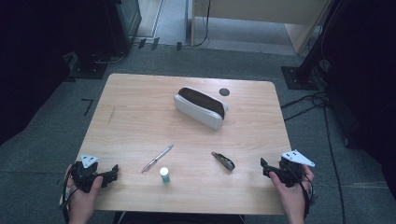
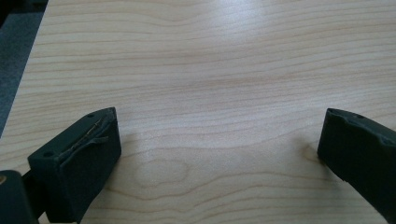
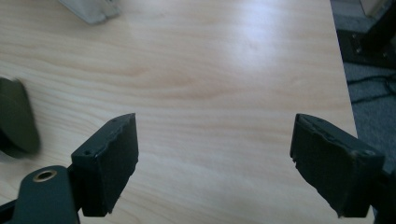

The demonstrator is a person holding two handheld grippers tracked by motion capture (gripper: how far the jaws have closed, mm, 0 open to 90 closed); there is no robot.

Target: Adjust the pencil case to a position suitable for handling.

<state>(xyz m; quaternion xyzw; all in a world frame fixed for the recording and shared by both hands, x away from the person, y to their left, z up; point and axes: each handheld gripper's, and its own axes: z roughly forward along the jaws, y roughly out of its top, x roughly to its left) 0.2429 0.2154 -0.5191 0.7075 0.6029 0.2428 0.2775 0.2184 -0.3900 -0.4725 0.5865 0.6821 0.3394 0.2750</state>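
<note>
while both grippers rest at the near corners with nothing between their jaws, the worktop (image 1: 140,102) carries four things laid out ahead of them. biggest is the white pencil case (image 1: 201,108), lying beyond and between the two pairs of jaws, well apart from either, its dark mouth turned up and gaping, probably so that the small things can be dropped in. next in size comes the pen (image 1: 157,158), lying slantwise ahead of the left gripper (image 1: 112,173) and off toward the middle, flat and free on all sides for a pinch. the dark folding knife (image 1: 223,160) lies just ahead of the right gripper (image 1: 265,169), toward the left of its jaws; it seems the nearest pick. smallest is the little white bottle with a green cap (image 1: 165,175), standing upright between the two grippers, nearer the left. both pairs of jaws stand spread wide over bare wood, level with the surface, seemingly poised to reach in.
</note>
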